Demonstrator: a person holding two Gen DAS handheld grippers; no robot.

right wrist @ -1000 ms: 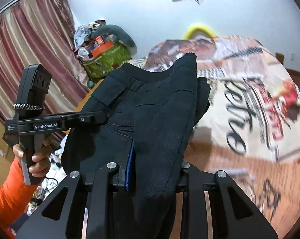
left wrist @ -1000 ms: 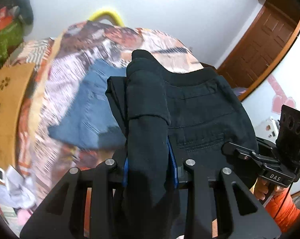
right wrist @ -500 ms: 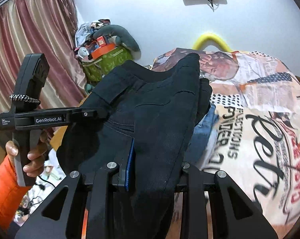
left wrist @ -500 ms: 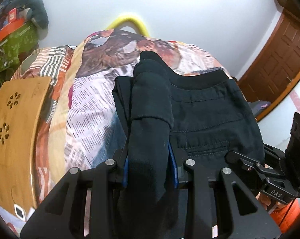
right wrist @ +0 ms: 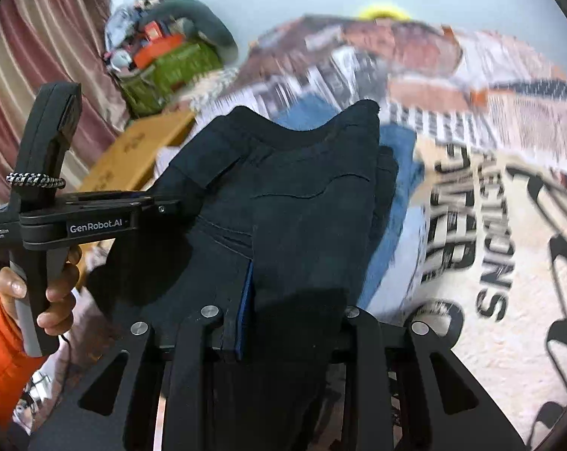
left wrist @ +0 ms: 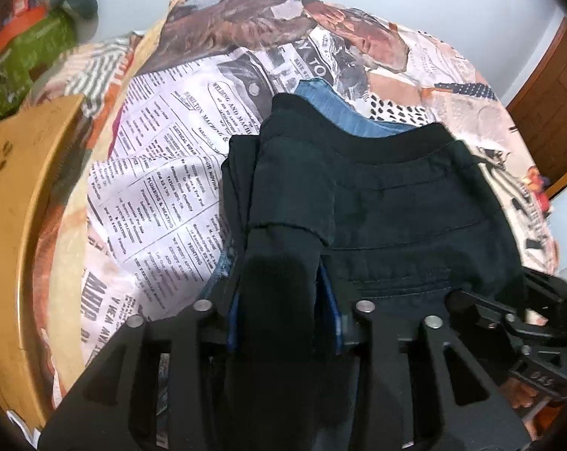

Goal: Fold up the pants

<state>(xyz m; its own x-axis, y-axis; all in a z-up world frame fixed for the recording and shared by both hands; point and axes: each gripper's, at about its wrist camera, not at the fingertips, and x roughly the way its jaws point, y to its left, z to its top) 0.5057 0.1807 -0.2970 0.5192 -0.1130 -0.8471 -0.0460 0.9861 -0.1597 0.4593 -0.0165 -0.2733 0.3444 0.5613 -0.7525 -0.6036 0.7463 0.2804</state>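
Observation:
Folded dark navy pants (left wrist: 396,218) hang stretched between my two grippers above the bed. My left gripper (left wrist: 279,308) is shut on the pants' left edge, cloth bunched between its blue pads. My right gripper (right wrist: 294,312) is shut on the pants (right wrist: 306,203) at the other edge. The left gripper also shows in the right wrist view (right wrist: 69,221), held by a hand in an orange sleeve. The right gripper shows in the left wrist view (left wrist: 509,319), lower right.
A bedspread with newspaper print (left wrist: 163,173) covers the bed. Blue jeans (left wrist: 343,109) lie on it just beyond and under the pants. A wooden lap tray (left wrist: 16,203) sits at the left. A green bag with clutter (right wrist: 170,64) stands by the curtain; a brown door (left wrist: 546,112) at right.
Both grippers have carried the pants forward and down over the bed, toward the blue jeans. Both views have tilted down, so the bedspread fills more of them. Both grips are unchanged.

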